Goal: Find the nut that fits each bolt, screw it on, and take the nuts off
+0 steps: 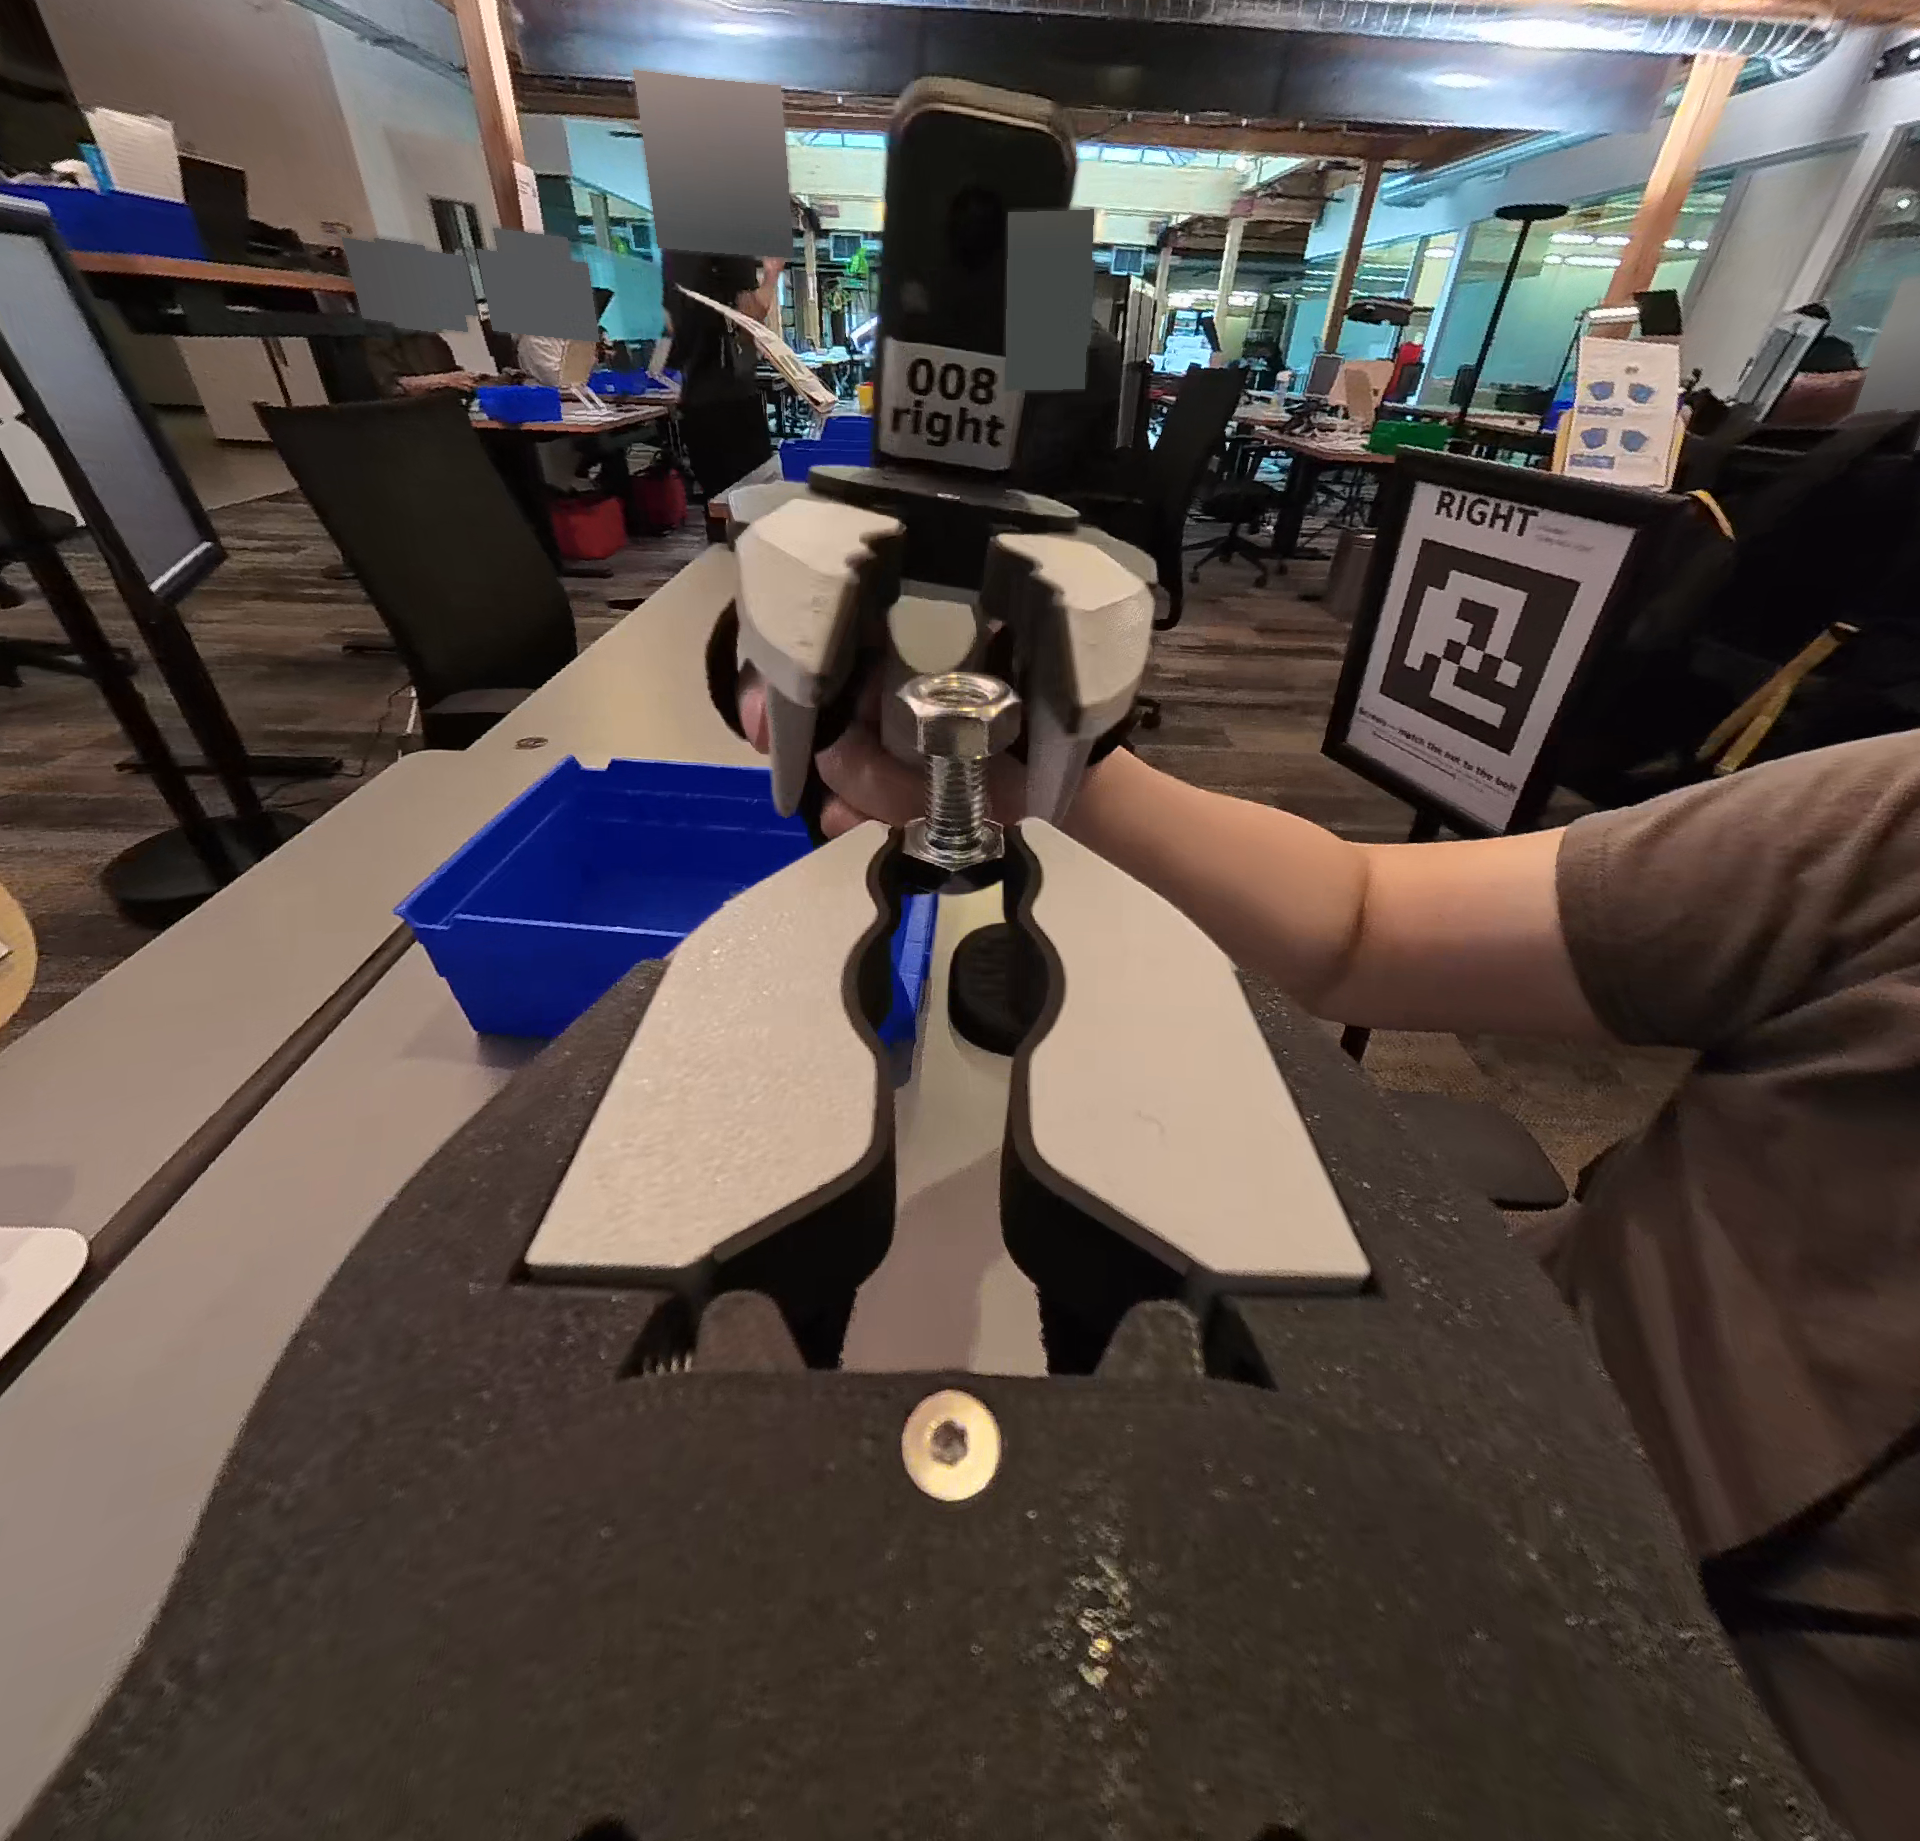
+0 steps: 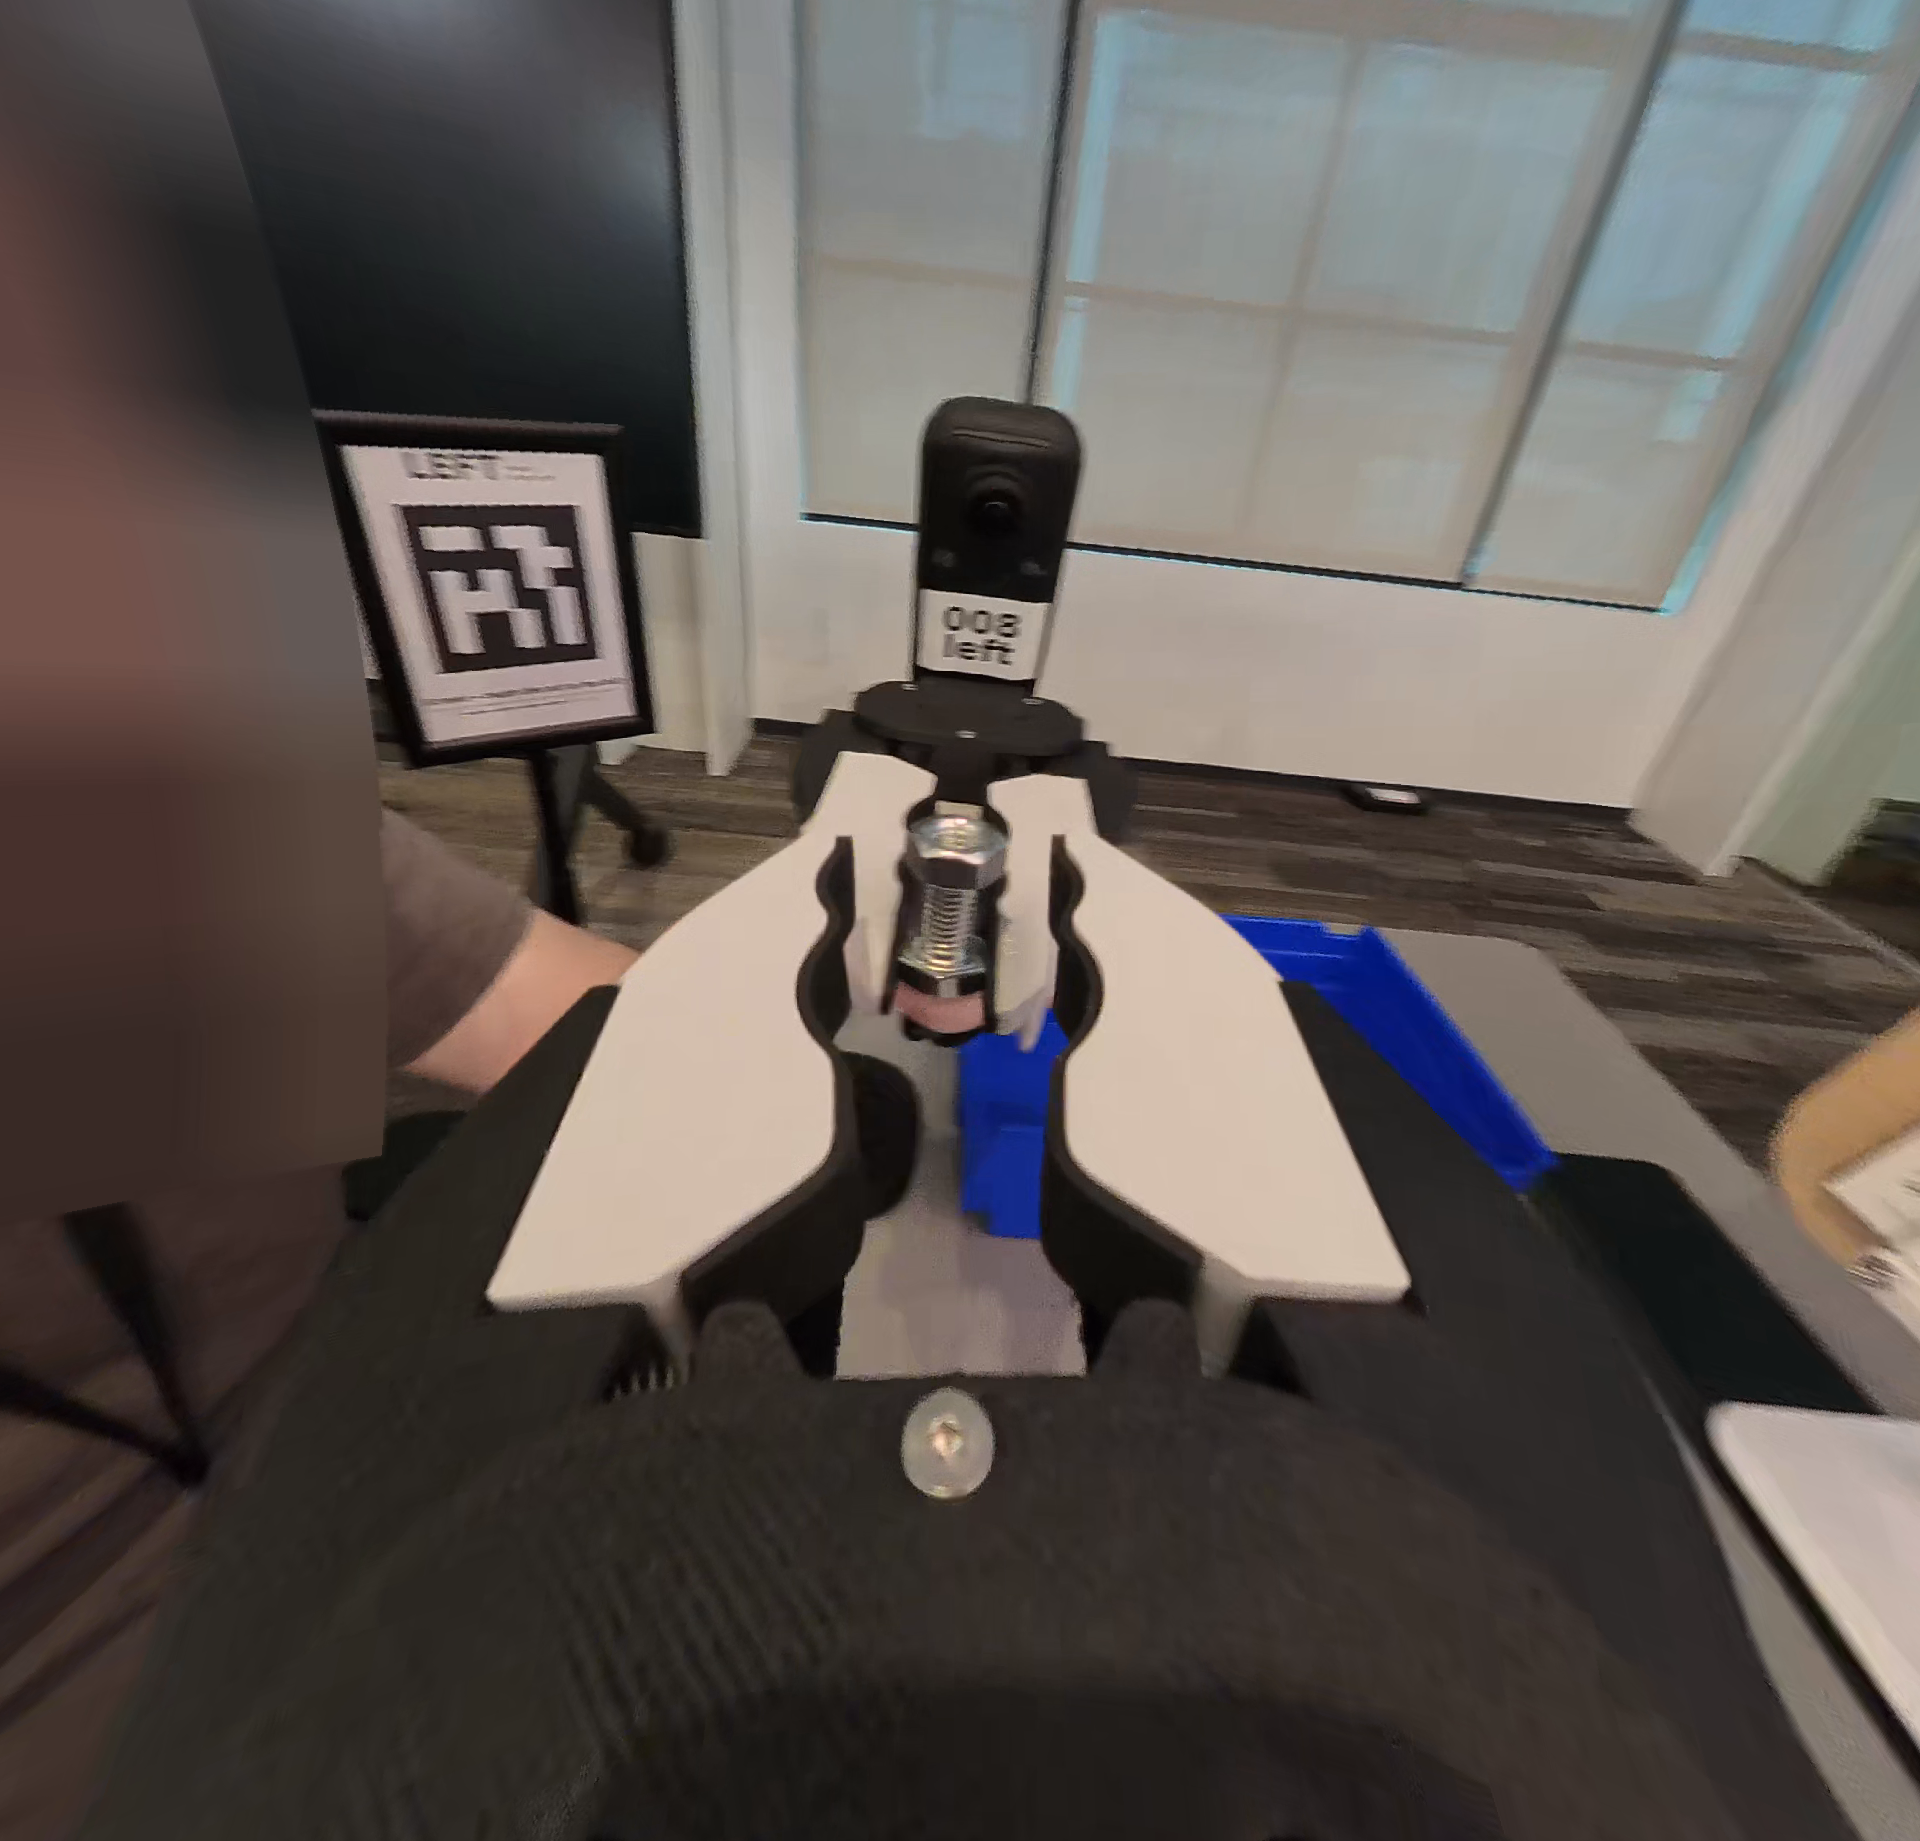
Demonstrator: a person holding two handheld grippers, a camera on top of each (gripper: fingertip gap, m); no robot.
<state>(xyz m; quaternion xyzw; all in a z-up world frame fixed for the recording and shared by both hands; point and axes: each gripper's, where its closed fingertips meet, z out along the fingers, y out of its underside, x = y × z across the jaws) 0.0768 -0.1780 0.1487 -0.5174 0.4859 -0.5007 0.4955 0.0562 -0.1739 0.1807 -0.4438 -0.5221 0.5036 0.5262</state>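
A silver bolt is held up in the air between my two grippers, above the grey table. My left gripper is shut on the bolt's hex head. A silver nut sits on the far end of the thread. My right gripper faces the left one, and its fingers stand on either side of the nut with gaps. In the right wrist view the nut lies between my open right gripper fingers. The bolt runs down to my left gripper.
An empty blue bin sits on the table just below the grippers and also shows in the right wrist view. Framed marker signs on stands flank the table. The person's arm reaches in from the right. Only a small space, under 4 cm, lies between the two pairs of fingers.
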